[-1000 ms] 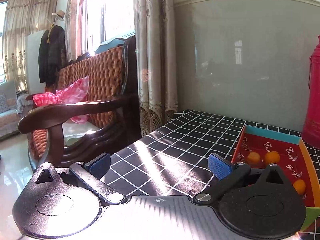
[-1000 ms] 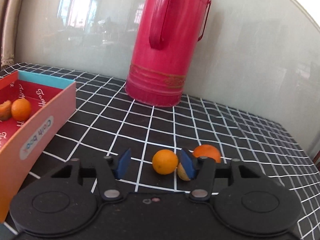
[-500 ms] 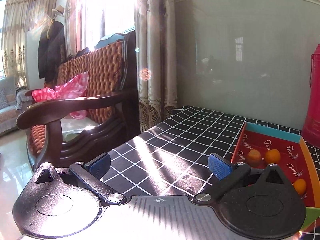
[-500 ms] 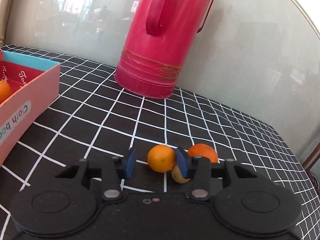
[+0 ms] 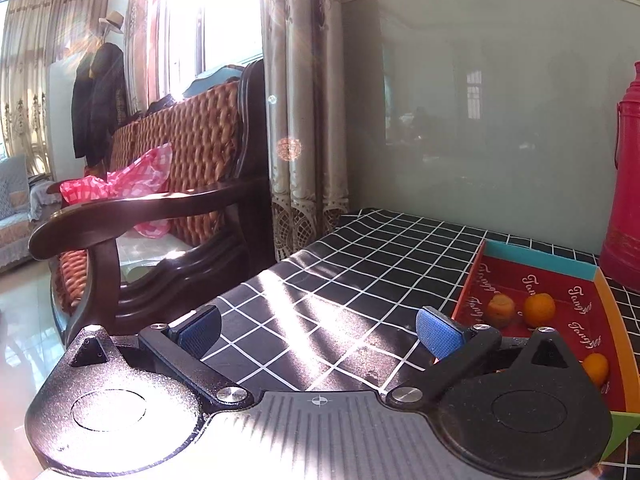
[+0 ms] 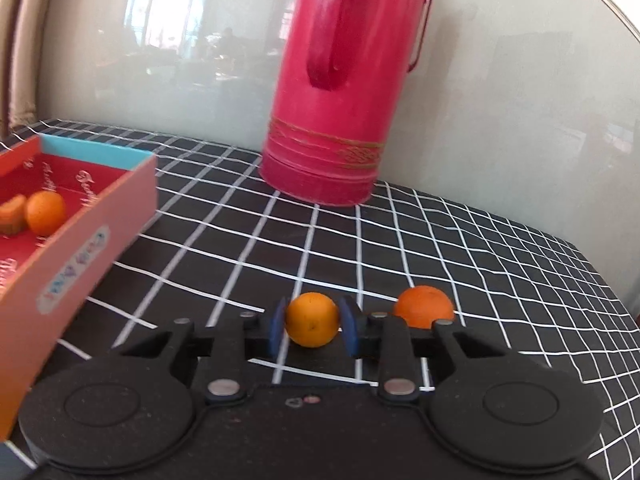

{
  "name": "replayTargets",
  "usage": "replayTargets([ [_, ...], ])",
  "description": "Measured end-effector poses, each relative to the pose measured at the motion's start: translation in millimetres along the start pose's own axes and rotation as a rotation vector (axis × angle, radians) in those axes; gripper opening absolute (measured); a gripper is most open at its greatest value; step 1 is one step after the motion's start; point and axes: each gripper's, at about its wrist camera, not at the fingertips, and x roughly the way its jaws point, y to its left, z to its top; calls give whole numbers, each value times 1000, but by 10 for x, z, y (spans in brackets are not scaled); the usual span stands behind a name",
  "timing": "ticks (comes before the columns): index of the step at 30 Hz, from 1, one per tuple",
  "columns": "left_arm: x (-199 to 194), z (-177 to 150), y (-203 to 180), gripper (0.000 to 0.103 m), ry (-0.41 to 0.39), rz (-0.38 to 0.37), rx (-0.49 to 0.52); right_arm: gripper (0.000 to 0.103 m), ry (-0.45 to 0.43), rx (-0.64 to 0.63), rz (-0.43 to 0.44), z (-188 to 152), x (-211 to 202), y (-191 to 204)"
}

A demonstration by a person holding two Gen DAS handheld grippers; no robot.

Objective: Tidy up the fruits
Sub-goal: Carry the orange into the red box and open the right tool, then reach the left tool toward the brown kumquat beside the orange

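**Right claw clamped on a small orange; left claw wide apart, empty**

L to R. Far left, off the worktop: a dark wooden armchair w/ woven back, pink checked cloth on its seat, curtain behind it. Left claw hangs over the black grid-pattern worktop, blue pads wide apart, nothing between them.

Next, the red box w/ turquoise far wall sits on the worktop. Inside, per left wrist view: a brownish fruit just beside an orange one, and a third orange nearer the camera, partly hidden by the claw body.

Right of the box, the right claw is clamped on a small orange, both blue pads pressing its sides; can't tell if it's clear of the cloth. Just right of that, another orange on the worktop, behind the claw's finger. Behind both, near the wall, a tall red thermos jug stands upright.
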Motion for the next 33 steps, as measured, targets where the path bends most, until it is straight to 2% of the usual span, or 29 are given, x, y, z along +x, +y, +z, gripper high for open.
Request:
replayTargets([
  [4,0,0,22,103,6,2,-5,22,-96,4,80,71,-240,117],
  [10,12,3,69,103,9,14,-13,22,-246,-45,313,116,-647,413],
  [13,26,3,91,103,17,16,-19,22,-263,-104,385,96,-724,592],
  [19,27,3,102,103,20,13,-26,23,-240,-151,419,103,-719,806],
  [20,25,1,101,103,19,14,-23,26,-234,-154,418,105,-702,823],
  [21,25,-2,101,103,19,15,-21,35,-231,-151,407,95,-680,838],
  [22,31,-2,103,103,20,16,-20,52,-232,-143,398,85,-677,834],
  [24,43,-1,109,103,25,16,-23,74,-253,-116,390,66,-711,785],
  [27,48,3,110,103,30,14,-31,77,-276,-93,366,61,-770,680],
  [31,49,4,64,103,35,4,-25,95,-278,-80,283,47,-772,559],
  [33,41,1,22,103,36,-2,-19,97,-279,-75,236,31,-779,496],
])
